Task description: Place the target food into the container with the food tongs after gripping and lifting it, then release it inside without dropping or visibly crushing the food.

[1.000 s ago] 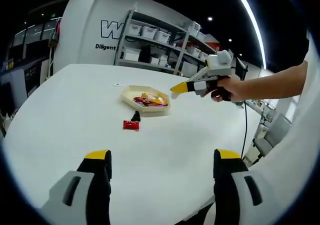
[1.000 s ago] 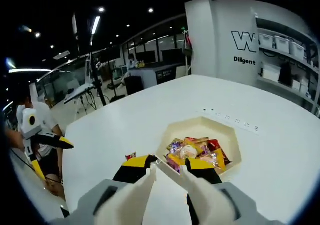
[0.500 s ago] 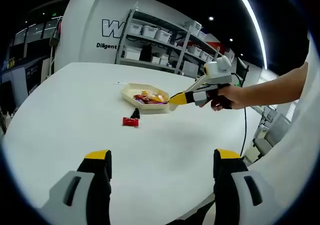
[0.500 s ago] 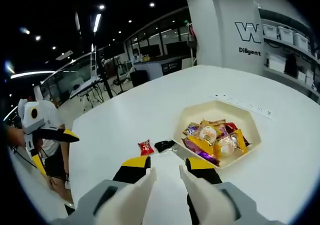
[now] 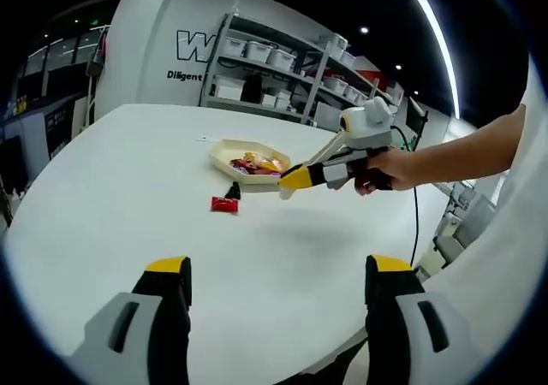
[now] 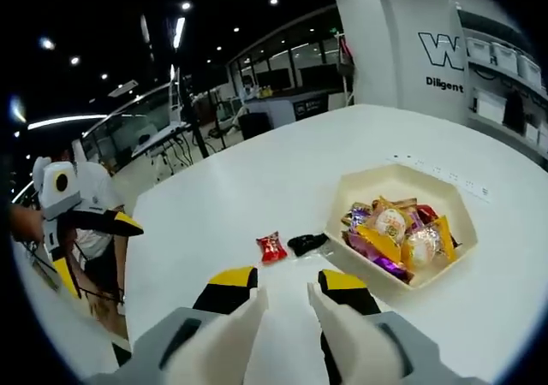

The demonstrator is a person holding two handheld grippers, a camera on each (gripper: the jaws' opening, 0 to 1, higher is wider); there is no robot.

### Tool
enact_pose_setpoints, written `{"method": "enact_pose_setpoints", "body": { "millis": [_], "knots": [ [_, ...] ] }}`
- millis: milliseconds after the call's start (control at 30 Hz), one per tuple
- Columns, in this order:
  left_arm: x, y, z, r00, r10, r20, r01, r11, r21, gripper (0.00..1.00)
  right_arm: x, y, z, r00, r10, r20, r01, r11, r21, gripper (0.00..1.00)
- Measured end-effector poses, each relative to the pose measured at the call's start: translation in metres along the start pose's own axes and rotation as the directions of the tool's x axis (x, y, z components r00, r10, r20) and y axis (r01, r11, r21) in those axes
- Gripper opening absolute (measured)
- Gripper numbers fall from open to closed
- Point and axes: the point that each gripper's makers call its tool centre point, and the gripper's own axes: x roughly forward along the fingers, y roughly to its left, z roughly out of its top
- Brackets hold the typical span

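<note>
A cream hexagonal tray (image 6: 377,180) holds several wrapped snacks (image 6: 398,231). Left of it on the white table lie a red wrapped candy (image 6: 271,246) and a small black packet (image 6: 306,243). My right gripper (image 6: 287,278) is shut on white food tongs (image 6: 248,312), whose arms stand slightly apart with nothing between them, just short of the two packets. In the left gripper view the tray (image 5: 224,152), red candy (image 5: 224,204) and black packet (image 5: 234,192) lie far ahead, with the right gripper (image 5: 287,180) hovering beside the tray. My left gripper (image 5: 278,269) is open, low over the table.
The round white table (image 5: 111,171) stretches wide around the tray. The left gripper (image 6: 98,252) hangs past the table's left edge in the right gripper view, in a person's hand. Shelves with white bins (image 5: 265,60) stand behind the table.
The right gripper with the tongs has drawn back from over the tray and sunk toward the table beside the red candy and black packet. The left gripper has stayed put.
</note>
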Motion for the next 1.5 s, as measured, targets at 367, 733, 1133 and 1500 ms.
{"method": "enact_pose_setpoints", "body": {
  "millis": [367, 733, 1133, 1500],
  "knots": [
    [0.001, 0.005, 0.002, 1.0, 0.003, -0.004, -0.003, 1.0, -0.004, 0.81, 0.019, 0.016, 0.001, 0.998, 0.064, -0.018, -0.065, 0.996, -0.06, 0.23],
    [-0.001, 0.011, 0.0, 1.0, 0.018, -0.015, -0.018, 1.0, -0.017, 0.81, 0.041, 0.035, 0.013, 0.992, 0.125, -0.008, -0.125, 0.979, -0.159, 0.23],
    [0.001, 0.016, 0.009, 0.999, 0.034, 0.002, -0.034, 0.998, -0.045, 0.8, 0.059, 0.048, 0.02, 0.984, 0.174, -0.041, -0.179, 0.957, -0.228, 0.23],
    [0.001, 0.016, 0.007, 0.999, 0.043, -0.016, -0.044, 0.998, -0.053, 0.79, 0.079, 0.043, 0.02, 0.984, 0.171, -0.057, -0.179, 0.958, -0.223, 0.24]
  ]
}}
